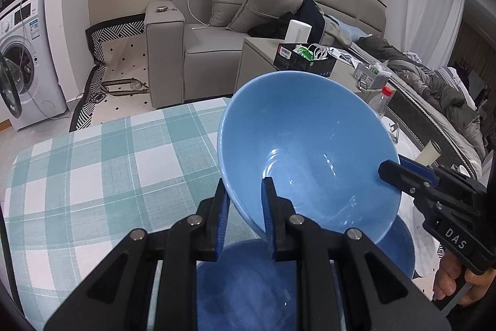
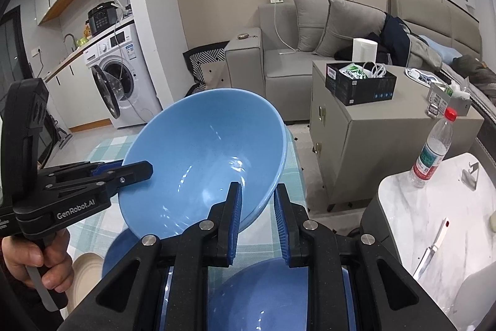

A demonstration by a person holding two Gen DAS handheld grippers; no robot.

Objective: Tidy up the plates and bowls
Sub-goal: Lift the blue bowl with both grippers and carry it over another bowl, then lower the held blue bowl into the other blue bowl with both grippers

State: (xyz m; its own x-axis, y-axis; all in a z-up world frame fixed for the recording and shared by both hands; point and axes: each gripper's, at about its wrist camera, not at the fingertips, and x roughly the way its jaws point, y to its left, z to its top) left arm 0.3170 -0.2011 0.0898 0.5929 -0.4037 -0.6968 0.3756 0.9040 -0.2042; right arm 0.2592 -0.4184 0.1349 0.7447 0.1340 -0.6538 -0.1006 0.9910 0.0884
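Observation:
A light blue bowl is held tilted in the air above the table; it also shows in the right wrist view. My left gripper is shut on its near-left rim. My right gripper is shut on its right rim and shows from the side in the left wrist view. My left gripper shows from the side in the right wrist view. A darker blue bowl sits below, also in the right wrist view. A dark blue plate and a beige dish lie lower left.
The table has a green checked cloth. A white marble side table at right holds a water bottle and a knife. A grey cabinet with a black box, a sofa and a washing machine stand behind.

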